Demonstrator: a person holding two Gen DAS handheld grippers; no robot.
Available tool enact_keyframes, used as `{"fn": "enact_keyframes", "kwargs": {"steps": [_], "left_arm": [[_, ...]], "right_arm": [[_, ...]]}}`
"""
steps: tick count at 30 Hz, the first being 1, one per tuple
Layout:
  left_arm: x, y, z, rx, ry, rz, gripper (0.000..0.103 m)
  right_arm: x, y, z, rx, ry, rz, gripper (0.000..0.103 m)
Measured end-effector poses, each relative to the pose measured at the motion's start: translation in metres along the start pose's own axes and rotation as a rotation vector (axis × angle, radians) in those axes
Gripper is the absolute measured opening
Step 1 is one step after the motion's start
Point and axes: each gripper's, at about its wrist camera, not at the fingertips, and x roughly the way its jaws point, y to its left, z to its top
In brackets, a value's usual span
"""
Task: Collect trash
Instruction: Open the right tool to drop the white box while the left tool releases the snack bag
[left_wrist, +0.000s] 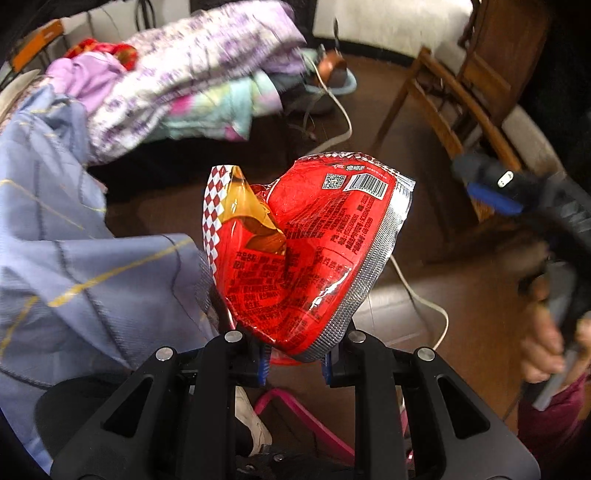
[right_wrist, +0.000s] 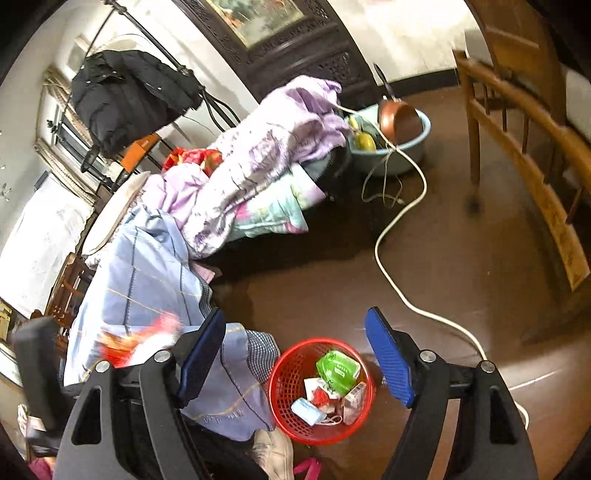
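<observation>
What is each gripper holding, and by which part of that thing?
The left gripper pinches the red snack wrapper by its crumpled lower end. The right gripper holds nothing; its jaws stand open above the red basket.

Crumpled red snack wrapper (left_wrist: 314, 254) upright, above red basket (right_wrist: 284, 376); basket on floor holds green packet (right_wrist: 338, 371), small wrappers.
</observation>
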Motion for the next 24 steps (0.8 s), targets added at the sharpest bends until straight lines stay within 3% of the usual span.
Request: {"fn": "enact_keyframes", "kwargs": {"steps": [7,9,11,16,24], "left_arm": [[0.060,-0.014,0.003,0.031,0.156,-0.025,0.027],[0.073,-0.015,0.004,0.034,0.185,-0.012,0.036],[0.083,-0.013,0.004,0.030,0.207,0.015,0.057],[0.082,-0.003,-0.001,0.006,0.209,0.051,0.067],[0.036,0.014,-0.016,-0.047,0.107,0.130,0.071]], "right_arm": [[0.001,-0.012,0.002,-0.004,0.023,0.001,0.077],[0.004,-0.015,0.000,0.007,0.032,0.002,0.077],[0.008,-0.018,-0.002,0.019,0.042,0.005,0.077],[0.013,-0.020,-0.007,0.019,0.060,0.002,0.077],[0.003,0.005,-0.010,-0.074,0.095,-0.028,0.077]]}}
